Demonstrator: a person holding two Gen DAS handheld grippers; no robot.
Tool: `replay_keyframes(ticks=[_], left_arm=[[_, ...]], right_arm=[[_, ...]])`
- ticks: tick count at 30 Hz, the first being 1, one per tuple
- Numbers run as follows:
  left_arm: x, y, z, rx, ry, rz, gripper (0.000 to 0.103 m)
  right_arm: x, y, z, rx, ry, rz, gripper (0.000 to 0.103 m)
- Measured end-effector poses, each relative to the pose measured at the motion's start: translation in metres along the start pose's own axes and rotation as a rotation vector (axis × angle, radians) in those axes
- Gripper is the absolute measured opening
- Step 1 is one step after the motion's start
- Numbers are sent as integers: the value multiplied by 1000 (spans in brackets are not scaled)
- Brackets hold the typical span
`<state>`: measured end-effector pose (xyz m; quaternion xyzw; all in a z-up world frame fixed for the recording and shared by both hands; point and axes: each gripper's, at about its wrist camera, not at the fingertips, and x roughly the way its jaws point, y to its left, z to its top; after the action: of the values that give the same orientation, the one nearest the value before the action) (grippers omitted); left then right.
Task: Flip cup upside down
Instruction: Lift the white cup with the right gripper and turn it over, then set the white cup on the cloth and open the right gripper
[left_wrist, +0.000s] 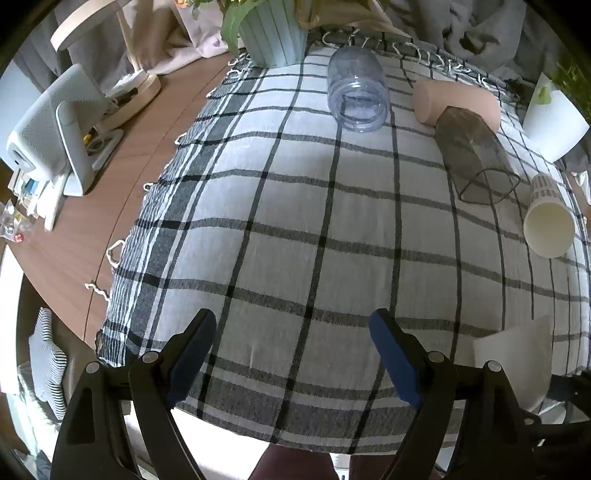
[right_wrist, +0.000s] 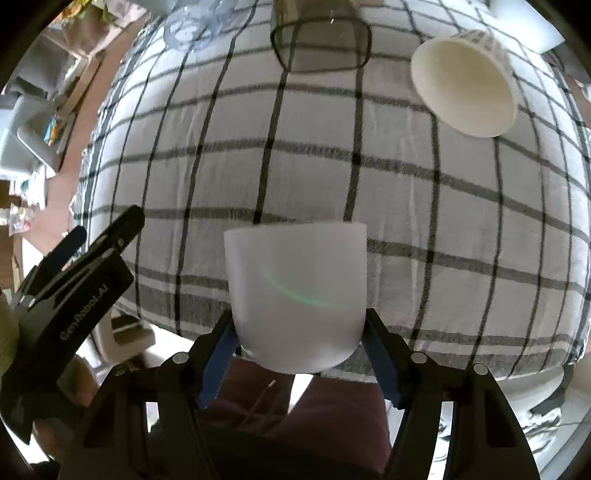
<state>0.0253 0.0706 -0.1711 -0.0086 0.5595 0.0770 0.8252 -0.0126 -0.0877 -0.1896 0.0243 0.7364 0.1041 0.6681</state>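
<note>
My right gripper (right_wrist: 299, 332) is shut on a white cup (right_wrist: 295, 295) with a green mark, held above the near edge of the checked cloth (right_wrist: 332, 177). Part of the same cup (left_wrist: 517, 358) shows at the lower right of the left wrist view. My left gripper (left_wrist: 291, 325) is open and empty over the near part of the cloth (left_wrist: 295, 221); it also shows at the left of the right wrist view (right_wrist: 74, 258). Whether the held cup's mouth faces up or down I cannot tell.
On the cloth lie a clear bluish jar (left_wrist: 356, 90), a pink cup (left_wrist: 458, 101), a smoky glass (left_wrist: 476, 155) and a paper cup (left_wrist: 548, 218), all on their sides. A plant pot (left_wrist: 275, 33) stands at the back, a white pot (left_wrist: 554, 122) at right, a lamp and clutter at left.
</note>
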Motion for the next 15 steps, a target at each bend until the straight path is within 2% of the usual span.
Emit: replay_keyframes(ticks=[8, 15], left_arm=[[-5, 0, 7, 4, -30, -16, 86], [-5, 8, 9, -10, -39, 4, 86]], right_arm=[[-26, -1, 10, -20, -57, -45, 67], [-34, -2, 38, -36, -87, -65, 66]])
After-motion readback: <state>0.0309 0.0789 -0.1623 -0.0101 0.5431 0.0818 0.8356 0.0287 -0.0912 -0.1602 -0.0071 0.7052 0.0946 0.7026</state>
